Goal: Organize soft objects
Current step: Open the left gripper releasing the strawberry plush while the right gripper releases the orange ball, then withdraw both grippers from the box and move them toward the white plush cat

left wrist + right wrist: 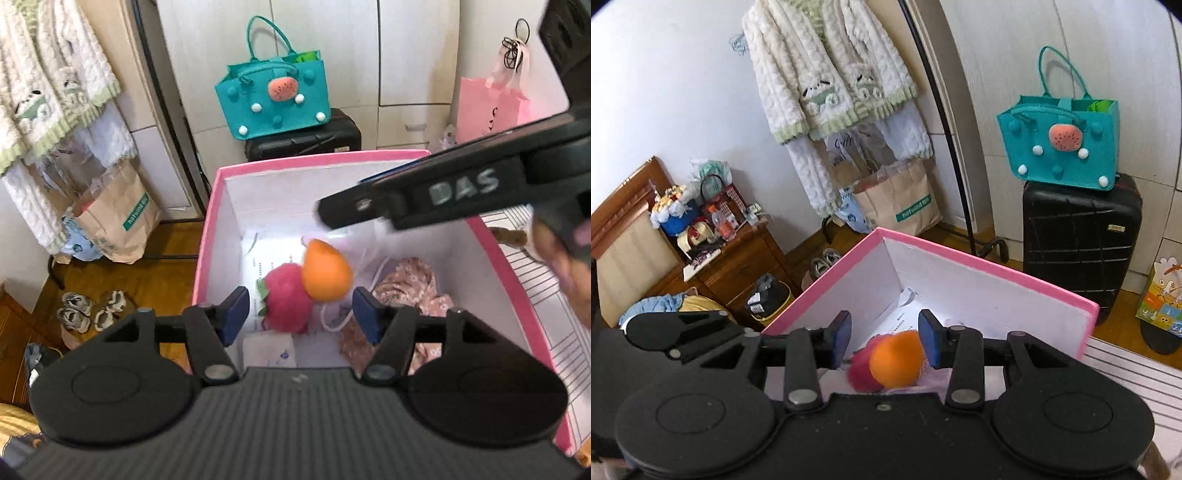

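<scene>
I am looking down both tools into the pink box [207, 236], and the orange soft toy [325, 271] is sitting inside it, leaning against the red fluffy toy [286, 299] near the middle of the box floor. It is blurred in the left view, so in my judgement it may not be settled yet.

The left tool [299, 314] is standing with its blue pads apart and nothing between them; the orange toy is lying past the tips, deeper in the box. The right tool [884, 336] is also standing apart, its pads clear of the toy, which is showing beyond and below the gap, not pressed by either pad.

The orange toy is pear-shaped. In the left view its long axis is running slantwise, the narrow end pointing up toward the far wall of the box and the broad end lying toward the near wall, beside the floral cloth [406, 284].

What I am worrying about: the toy is perched on the red one, so it could roll off toward the cloth or the white drawstring loop. Both tools are crowding over the same box, with the right tool's body crossing above the far rim in the left view, so a careless move could knock them together or tip the rim.
</scene>
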`<move>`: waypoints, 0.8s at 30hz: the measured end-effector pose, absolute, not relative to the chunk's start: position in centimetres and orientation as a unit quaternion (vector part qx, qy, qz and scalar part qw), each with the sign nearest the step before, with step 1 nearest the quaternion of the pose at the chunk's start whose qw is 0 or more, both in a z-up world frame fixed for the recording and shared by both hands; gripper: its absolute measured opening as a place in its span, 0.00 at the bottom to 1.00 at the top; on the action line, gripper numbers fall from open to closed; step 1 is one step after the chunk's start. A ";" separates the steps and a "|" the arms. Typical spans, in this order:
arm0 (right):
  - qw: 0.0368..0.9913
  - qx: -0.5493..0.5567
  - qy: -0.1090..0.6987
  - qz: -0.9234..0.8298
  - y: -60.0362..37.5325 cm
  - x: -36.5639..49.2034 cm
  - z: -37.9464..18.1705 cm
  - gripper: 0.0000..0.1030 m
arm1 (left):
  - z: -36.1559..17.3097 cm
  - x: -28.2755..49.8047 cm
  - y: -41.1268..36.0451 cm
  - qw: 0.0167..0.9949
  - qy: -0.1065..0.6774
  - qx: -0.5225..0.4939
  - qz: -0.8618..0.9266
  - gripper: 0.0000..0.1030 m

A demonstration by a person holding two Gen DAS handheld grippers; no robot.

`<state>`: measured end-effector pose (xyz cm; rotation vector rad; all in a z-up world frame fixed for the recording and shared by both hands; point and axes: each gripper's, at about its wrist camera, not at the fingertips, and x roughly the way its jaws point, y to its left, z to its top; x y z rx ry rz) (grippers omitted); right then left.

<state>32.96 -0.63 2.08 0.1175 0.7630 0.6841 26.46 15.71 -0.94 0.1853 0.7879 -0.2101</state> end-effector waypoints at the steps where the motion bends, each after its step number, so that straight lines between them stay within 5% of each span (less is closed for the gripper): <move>1: 0.872 0.058 0.362 0.325 -1.2 32.5 2.4 0.44 | -0.8 26.1 15.8 0.914 0.383 0.087 -0.103 0.65; 10: 0.881 0.038 0.347 0.318 -4.6 26.9 4.6 0.44 | 1.8 20.5 15.7 0.920 0.373 0.101 -0.065 0.91; 24: 0.885 -0.007 0.310 0.348 -8.2 15.9 9.1 0.44 | 7.0 12.0 12.3 0.917 0.343 0.182 -0.090 0.92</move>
